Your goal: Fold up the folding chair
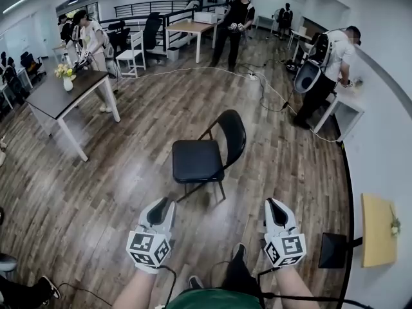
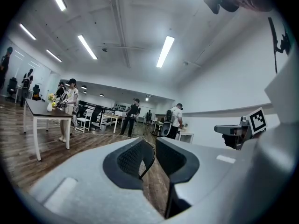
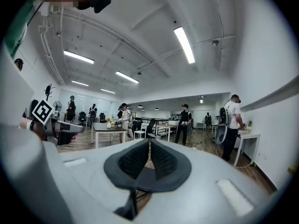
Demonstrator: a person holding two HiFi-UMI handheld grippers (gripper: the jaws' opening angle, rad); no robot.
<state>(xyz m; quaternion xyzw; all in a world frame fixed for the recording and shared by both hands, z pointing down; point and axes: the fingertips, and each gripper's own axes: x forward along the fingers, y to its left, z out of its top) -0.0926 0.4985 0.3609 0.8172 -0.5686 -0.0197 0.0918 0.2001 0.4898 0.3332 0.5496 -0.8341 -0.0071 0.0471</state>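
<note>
A black folding chair stands unfolded on the wooden floor, seat toward the left and backrest toward the right in the head view. My left gripper is held below it, shut and empty, a short way from the seat's front edge. My right gripper is level with it to the right, also shut with nothing between its jaws. Both point forward and level. In the left gripper view the left gripper has a thin sliver of the chair's black frame showing between its tips; the right gripper shows shut in its own view.
A dark table with a flower vase stands at the left. A wooden table and white chair are at the back. Several people stand around the room. A white cable runs across the floor. A white wall is at the right.
</note>
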